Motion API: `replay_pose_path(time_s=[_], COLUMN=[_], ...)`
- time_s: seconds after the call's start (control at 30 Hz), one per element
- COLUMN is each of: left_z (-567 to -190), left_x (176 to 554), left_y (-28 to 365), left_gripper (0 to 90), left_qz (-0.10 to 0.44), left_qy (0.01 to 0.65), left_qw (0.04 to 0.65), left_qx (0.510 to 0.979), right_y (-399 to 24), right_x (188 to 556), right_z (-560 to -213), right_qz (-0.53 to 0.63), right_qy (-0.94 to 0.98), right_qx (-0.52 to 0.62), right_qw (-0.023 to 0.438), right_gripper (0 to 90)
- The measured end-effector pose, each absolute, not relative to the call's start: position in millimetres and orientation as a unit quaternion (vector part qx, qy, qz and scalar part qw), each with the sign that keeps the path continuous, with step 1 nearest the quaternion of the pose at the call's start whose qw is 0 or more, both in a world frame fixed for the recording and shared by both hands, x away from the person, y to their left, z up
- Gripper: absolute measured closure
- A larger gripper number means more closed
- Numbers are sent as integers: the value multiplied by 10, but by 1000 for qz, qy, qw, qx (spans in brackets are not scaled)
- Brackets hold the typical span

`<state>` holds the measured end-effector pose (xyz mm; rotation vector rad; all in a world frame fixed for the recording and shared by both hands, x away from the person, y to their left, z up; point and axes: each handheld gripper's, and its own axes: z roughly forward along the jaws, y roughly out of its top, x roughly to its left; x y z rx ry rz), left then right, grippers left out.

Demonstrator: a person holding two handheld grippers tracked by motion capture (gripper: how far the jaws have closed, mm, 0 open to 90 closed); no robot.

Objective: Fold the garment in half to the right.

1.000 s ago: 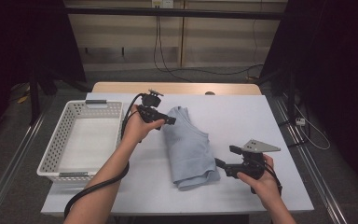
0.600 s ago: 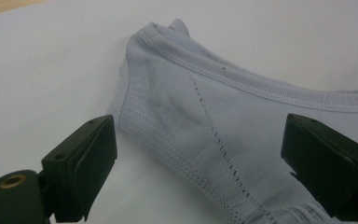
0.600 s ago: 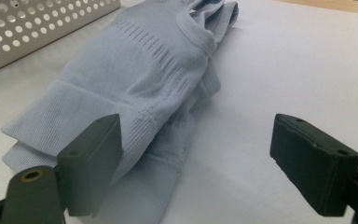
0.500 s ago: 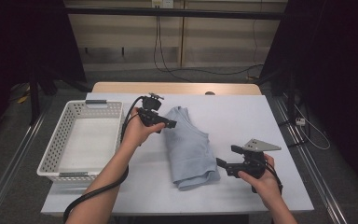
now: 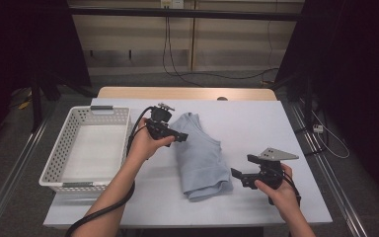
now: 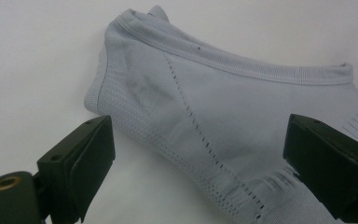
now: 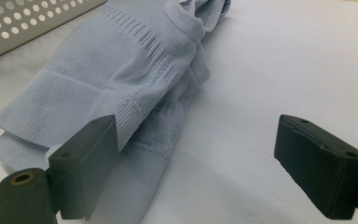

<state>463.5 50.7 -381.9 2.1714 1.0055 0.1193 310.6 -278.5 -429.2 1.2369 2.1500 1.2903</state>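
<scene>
A light blue shirt [image 5: 200, 155] lies folded in the middle of the white table [image 5: 256, 123]. My left gripper [image 5: 180, 136] hovers at the shirt's far left corner, jaws open. In the left gripper view the collar end of the shirt [image 6: 223, 102] spreads beyond the open left gripper [image 6: 198, 154]. My right gripper [image 5: 237, 177] sits low at the right of the shirt's near end. Its jaws have just been opening, and no cloth is pinched. In the right gripper view the folded hem of the shirt [image 7: 121, 79] lies just ahead of the left jaw of the right gripper [image 7: 198, 144].
A white perforated basket [image 5: 59, 165] stands at the table's left side, close to my left forearm; its wall [image 7: 28, 23] also shows in the right gripper view. Bare table stretches right of the shirt. Each gripper trails a black cable.
The right gripper's jaws stand a little wider beside the shirt's near edge. The left hand has shifted only slightly at the far corner. The shirt lies as it did.
</scene>
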Motion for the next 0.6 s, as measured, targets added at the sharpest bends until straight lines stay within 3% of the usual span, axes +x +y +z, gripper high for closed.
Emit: replay_pose_path(time_s=[0.6], left_z=[-3884], left_x=[4451], left_y=[577], left_gripper=[82], left_qz=[49], left_qy=[384], left_qw=[369], left_qx=[845], right_y=[-2786], right_x=[3110], right_z=[-4333], right_qz=[446], right_qy=[761], right_qx=[440], right_qw=[170], right_gripper=[126])
